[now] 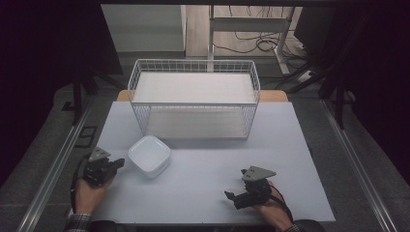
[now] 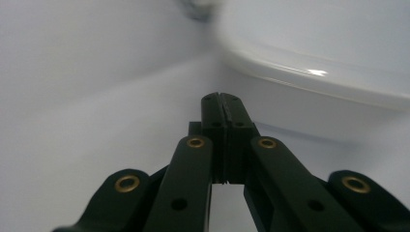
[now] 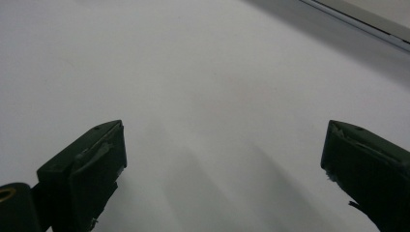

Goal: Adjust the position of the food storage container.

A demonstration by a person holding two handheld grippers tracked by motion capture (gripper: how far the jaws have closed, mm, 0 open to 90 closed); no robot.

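At the near left of the pale table (image 1: 290, 145), I have the left gripper (image 1: 117, 165) low over the surface, its jaws pressed flat together with nothing between them. In the left gripper view the closed tips (image 2: 223, 99) sit just short of the white dish (image 2: 338, 63), whose glossy rim curves across the upper right; whether the tips touch its side wall I cannot tell from this blurred close angle. From the high view the white dish (image 1: 149, 155), a shallow square one with rounded corners, lies on the table just to the right of that gripper and in front of the wire basket (image 1: 193, 65).

The white wire basket stands at the far middle of the table, open on top, with a pale liner inside. The dish is outside it, near its front left corner but apart from it.

At the near right, my right hand (image 1: 273, 205) holds the right gripper (image 1: 233, 199), which points left across the table. Its jaws are spread wide: in the right gripper view the two black pads (image 3: 96, 159) stand at opposite edges with bare table between them, and the right gripper (image 3: 225, 164) grasps nothing. It is well apart from the dish and from the basket.

A plaid sleeve (image 1: 77, 221) covers my left wrist at the bottom edge.
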